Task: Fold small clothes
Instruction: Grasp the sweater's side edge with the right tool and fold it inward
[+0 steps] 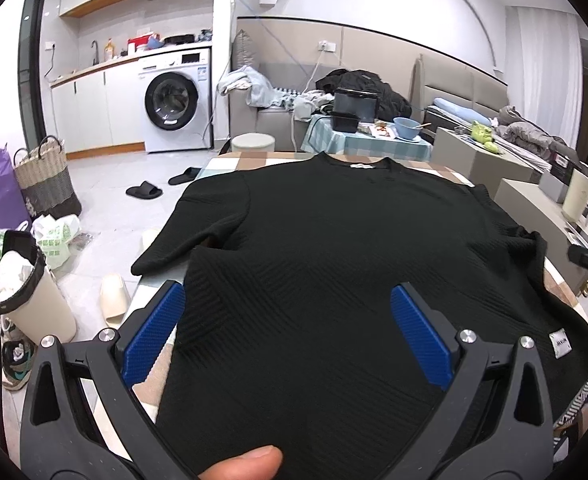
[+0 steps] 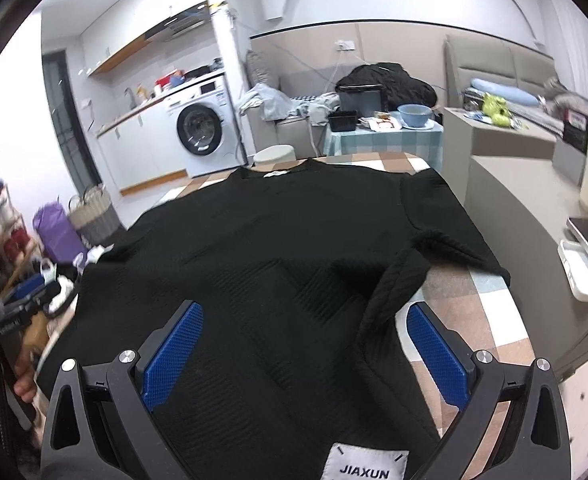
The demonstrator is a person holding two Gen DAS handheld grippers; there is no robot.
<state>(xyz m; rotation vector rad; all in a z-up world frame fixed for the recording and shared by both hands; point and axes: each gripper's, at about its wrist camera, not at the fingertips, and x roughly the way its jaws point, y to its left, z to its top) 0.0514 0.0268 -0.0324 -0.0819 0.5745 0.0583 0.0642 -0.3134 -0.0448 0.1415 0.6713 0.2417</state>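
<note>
Black ribbed knit top (image 1: 333,240), short-sleeved, laid flat with neckline far and hem near on a table (image 1: 230,160) covered in a tan, white and pale-blue check cloth. Left gripper (image 1: 288,320): blue-padded fingers (image 1: 154,336) spread wide, straddling the hem's left corner, fabric lying between them but not pinched; a thumb (image 1: 246,464) shows at the bottom edge of the left wrist view. Right gripper (image 2: 305,344): likewise wide apart, poised over the hem on the right side, nothing clamped. Left wrist view alone shows: the left sleeve lying flat toward the table edge, a white side tag (image 1: 559,344) near the hem, black slippers (image 1: 144,191) and cream slippers (image 1: 114,300) on the floor, a lined bin (image 1: 34,292), and the other gripper at far right. Right wrist view alone shows: the right sleeve (image 2: 397,284) turned inward and rumpled over the body, a white hem label (image 2: 363,462) reading JIAXUN, and a white tray (image 2: 583,276) at right. Both views: washing machine (image 1: 174,100), side table with blue bowl (image 1: 407,126).
</note>
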